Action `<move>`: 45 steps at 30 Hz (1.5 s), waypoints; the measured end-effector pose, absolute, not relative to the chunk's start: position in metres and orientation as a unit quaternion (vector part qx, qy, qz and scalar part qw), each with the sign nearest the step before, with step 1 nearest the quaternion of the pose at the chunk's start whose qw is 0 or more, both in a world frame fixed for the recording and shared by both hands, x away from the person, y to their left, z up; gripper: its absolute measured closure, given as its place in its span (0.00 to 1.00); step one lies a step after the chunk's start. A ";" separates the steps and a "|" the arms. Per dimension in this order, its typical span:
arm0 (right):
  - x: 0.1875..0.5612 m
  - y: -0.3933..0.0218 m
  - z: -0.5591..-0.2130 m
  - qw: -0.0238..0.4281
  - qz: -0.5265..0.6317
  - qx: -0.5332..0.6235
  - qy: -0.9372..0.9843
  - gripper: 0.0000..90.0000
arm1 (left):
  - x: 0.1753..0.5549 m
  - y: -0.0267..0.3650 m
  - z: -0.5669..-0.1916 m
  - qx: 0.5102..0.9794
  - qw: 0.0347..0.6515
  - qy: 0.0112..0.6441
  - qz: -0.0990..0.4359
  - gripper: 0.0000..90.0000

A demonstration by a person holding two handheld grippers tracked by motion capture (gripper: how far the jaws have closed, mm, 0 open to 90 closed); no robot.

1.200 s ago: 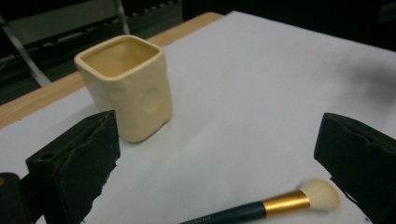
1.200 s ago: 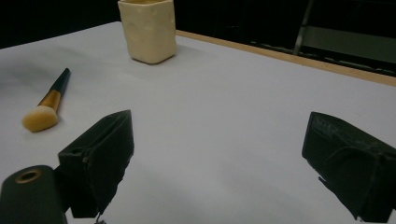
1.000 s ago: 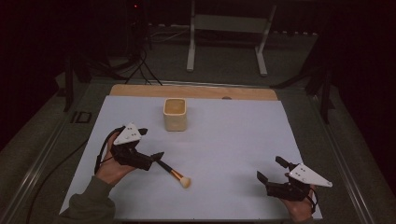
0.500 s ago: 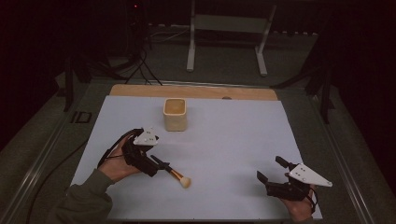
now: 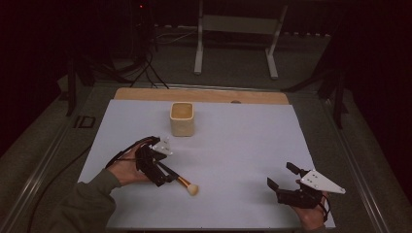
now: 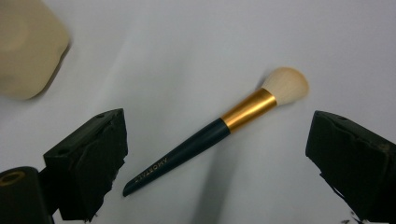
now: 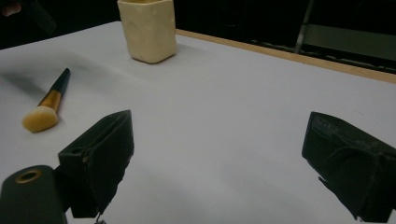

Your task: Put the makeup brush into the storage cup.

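Between my left gripper's (image 6: 215,163) jaws the makeup brush (image 6: 219,135) lies flat on the white table sheet (image 5: 243,145), untouched; jaws wide, just been narrowing slightly; handle slants across the gap, bristles far-right; my right gripper (image 5: 284,182) rests released, well apart.

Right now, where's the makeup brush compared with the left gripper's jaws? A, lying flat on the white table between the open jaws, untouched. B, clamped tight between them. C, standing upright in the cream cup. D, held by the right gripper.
A: in the left gripper view the makeup brush lies flat on the white table between the left gripper's wide-apart jaws, with clear gaps on both sides.
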State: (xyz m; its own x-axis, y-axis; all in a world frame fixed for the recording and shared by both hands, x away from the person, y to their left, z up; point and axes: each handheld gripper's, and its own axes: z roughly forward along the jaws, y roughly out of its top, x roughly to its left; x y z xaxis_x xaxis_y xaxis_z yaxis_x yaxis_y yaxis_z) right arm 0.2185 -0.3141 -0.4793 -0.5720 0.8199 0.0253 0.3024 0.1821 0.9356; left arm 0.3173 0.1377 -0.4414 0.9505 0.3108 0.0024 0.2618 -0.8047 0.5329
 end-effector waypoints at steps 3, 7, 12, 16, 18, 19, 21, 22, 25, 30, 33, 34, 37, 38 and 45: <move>0.219 -0.314 -0.479 0.253 0.510 0.387 0.725 0.10 | 0.316 0.136 -0.442 0.951 0.269 0.146 0.046 0.07; 0.219 -0.314 -0.480 0.252 0.510 0.386 0.727 0.10 | 0.316 0.133 -0.444 0.953 0.263 0.142 0.045 0.08; 0.219 -0.314 -0.480 0.251 0.509 0.385 0.727 0.10 | 0.316 0.127 -0.449 0.957 0.253 0.132 0.043 0.09; 0.219 -0.313 -0.480 0.251 0.509 0.384 0.728 0.10 | 0.316 0.124 -0.451 0.960 0.246 0.127 0.044 0.10; 0.219 -0.313 -0.480 0.250 0.509 0.384 0.728 0.10 | 0.315 0.117 -0.455 0.963 0.238 0.119 0.044 0.11; 0.219 -0.313 -0.480 0.249 0.509 0.384 0.728 0.10 | 0.315 0.115 -0.456 0.964 0.234 0.116 0.044 0.11; 0.219 -0.313 -0.480 0.249 0.509 0.384 0.729 0.10 | 0.315 0.113 -0.457 0.965 0.231 0.113 0.043 0.12; 0.219 -0.313 -0.480 0.249 0.509 0.384 0.729 0.10 | 0.315 0.110 -0.459 0.967 0.227 0.108 0.041 0.12; 0.219 -0.313 -0.480 0.248 0.509 0.384 0.729 0.10 | 0.315 0.105 -0.463 0.970 0.218 0.100 0.039 0.13; 0.219 -0.313 -0.480 0.248 0.509 0.384 0.729 0.10 | 0.315 0.097 -0.474 0.977 0.192 0.090 0.038 0.14; 0.219 -0.313 -0.480 0.248 0.509 0.384 0.729 0.10 | 0.316 0.096 -0.477 0.978 0.184 0.090 0.038 0.15; 0.219 -0.314 -0.480 0.248 0.510 0.384 0.729 0.10 | 0.316 0.096 -0.477 0.978 0.184 0.090 0.038 0.15; 0.219 -0.313 -0.480 0.247 0.509 0.385 0.729 0.10 | 0.321 0.095 -0.483 0.980 0.172 0.092 0.040 0.17; 0.219 -0.313 -0.480 0.247 0.509 0.384 0.730 0.10 | 0.321 0.094 -0.484 0.980 0.170 0.091 0.039 0.18; 0.219 -0.314 -0.480 0.247 0.509 0.384 0.729 0.10 | 0.320 0.089 -0.492 0.984 0.156 0.070 0.042 0.35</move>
State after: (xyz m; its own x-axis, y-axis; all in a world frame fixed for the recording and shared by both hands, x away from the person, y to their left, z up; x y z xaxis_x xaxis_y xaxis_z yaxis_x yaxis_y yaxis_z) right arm 0.2193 -0.3136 -0.4802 -0.5826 0.8121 0.0310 0.3085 0.1856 0.9329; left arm 0.3201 0.0891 -0.4921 0.9868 0.1503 0.0606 0.1241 -0.9414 0.3137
